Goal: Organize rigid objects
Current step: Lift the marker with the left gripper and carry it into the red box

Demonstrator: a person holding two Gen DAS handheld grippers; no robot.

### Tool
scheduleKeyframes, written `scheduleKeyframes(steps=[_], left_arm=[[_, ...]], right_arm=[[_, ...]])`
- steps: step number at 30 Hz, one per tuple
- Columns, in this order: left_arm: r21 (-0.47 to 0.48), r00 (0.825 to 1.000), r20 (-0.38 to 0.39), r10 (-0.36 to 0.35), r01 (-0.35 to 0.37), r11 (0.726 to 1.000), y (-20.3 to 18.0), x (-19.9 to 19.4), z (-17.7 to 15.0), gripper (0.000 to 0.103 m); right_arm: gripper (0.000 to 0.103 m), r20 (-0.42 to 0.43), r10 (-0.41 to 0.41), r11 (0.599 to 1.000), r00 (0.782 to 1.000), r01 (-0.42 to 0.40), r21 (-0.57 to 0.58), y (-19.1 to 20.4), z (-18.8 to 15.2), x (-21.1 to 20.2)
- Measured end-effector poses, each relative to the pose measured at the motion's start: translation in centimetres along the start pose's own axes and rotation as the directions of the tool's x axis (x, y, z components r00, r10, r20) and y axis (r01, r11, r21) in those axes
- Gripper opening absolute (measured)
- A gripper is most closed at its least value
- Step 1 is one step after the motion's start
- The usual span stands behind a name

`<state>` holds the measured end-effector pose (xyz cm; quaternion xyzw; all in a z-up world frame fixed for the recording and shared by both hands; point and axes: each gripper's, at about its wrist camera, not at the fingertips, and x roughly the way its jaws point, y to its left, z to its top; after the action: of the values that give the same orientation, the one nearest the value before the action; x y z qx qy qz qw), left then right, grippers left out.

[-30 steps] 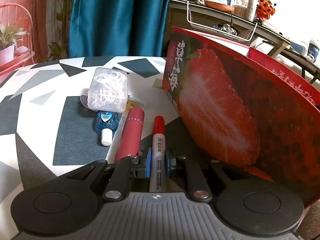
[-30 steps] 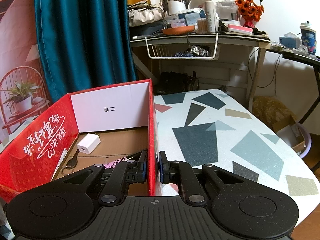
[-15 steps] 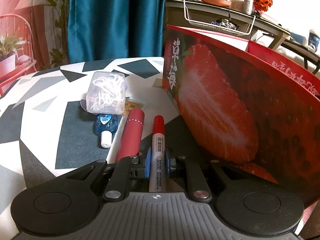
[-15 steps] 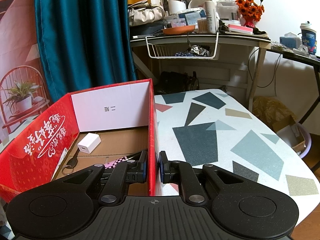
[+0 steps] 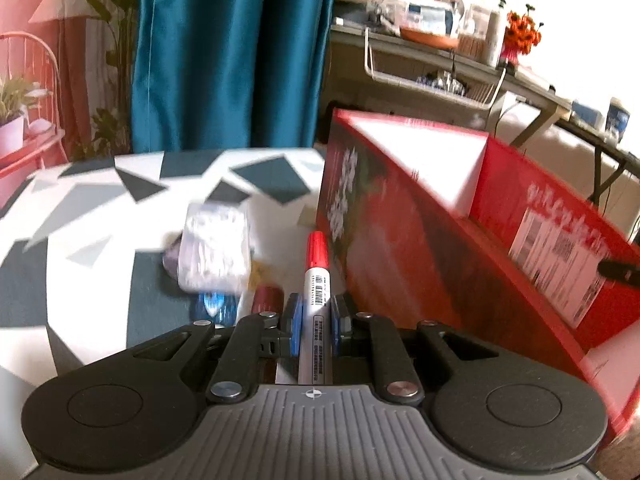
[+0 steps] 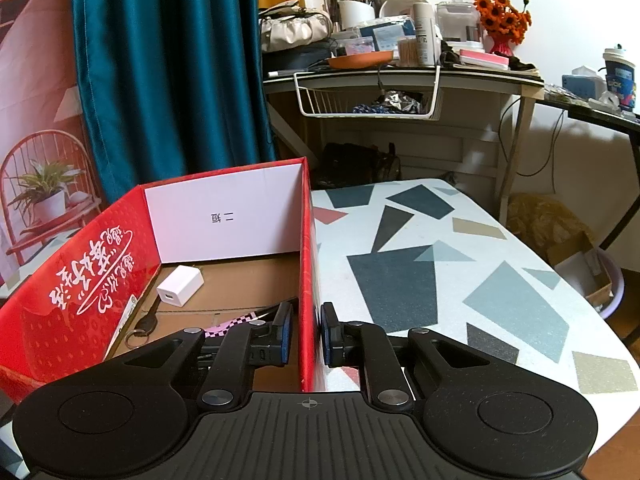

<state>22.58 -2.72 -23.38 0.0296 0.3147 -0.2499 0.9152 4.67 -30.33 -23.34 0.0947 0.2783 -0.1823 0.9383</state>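
Marker point(image 5: 317, 280) pinched between left gripper point(image 5: 316, 322) pads, red cap pointing forward, lifted above table point(image 5: 80, 240) beside red box point(image 5: 420, 264). Right gripper point(image 6: 305, 334) clamped on box side wall point(image 6: 306, 280).

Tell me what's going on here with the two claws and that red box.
A person is tidying small items into the red box. The left claw is shut on a red-capped marker, held above the patterned table beside the box. The right claw is clamped on the box's side wall. A white charger already lies inside, while a clear floss-pick case and a dark red tube remain on the table.
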Motion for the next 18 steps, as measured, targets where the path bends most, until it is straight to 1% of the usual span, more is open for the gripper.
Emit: scheduleKeyframes(steps=[1, 6, 9, 15, 18], left_arm=[[0.002, 1.0, 0.016, -0.002, 0.002, 1.0, -0.1, -0.3, 0.6, 0.016], [0.0, 0.996, 0.093, -0.013, 0.013, 1.0, -0.5, -1.8, 3.5, 0.016], [-0.012, 0.992, 0.125, -0.034, 0.036, 0.999, -1.1, -2.6, 4.8, 0.016], [0.048, 0.987, 0.133, -0.087, 0.081, 0.996, -3.2, -2.6, 5.9, 0.016], [0.086, 0.986, 0.133, -0.103, 0.092, 0.992, -4.3, -2.0, 6.3, 0.016]], right_arm=[[0.009, 0.003, -0.007, 1.0, 1.0, 0.007, 0.002, 0.0, 0.0, 0.0], [0.009, 0.01, -0.012, 1.0, 1.0, 0.012, 0.007, -0.1, 0.0, -0.1], [0.009, 0.012, -0.012, 1.0, 1.0, 0.012, 0.009, -0.2, 0.0, -0.1], [0.009, 0.016, -0.009, 1.0, 1.0, 0.009, 0.014, -0.2, 0.0, -0.2], [0.009, 0.017, -0.006, 1.0, 1.0, 0.006, 0.015, -0.3, 0.0, -0.2]])
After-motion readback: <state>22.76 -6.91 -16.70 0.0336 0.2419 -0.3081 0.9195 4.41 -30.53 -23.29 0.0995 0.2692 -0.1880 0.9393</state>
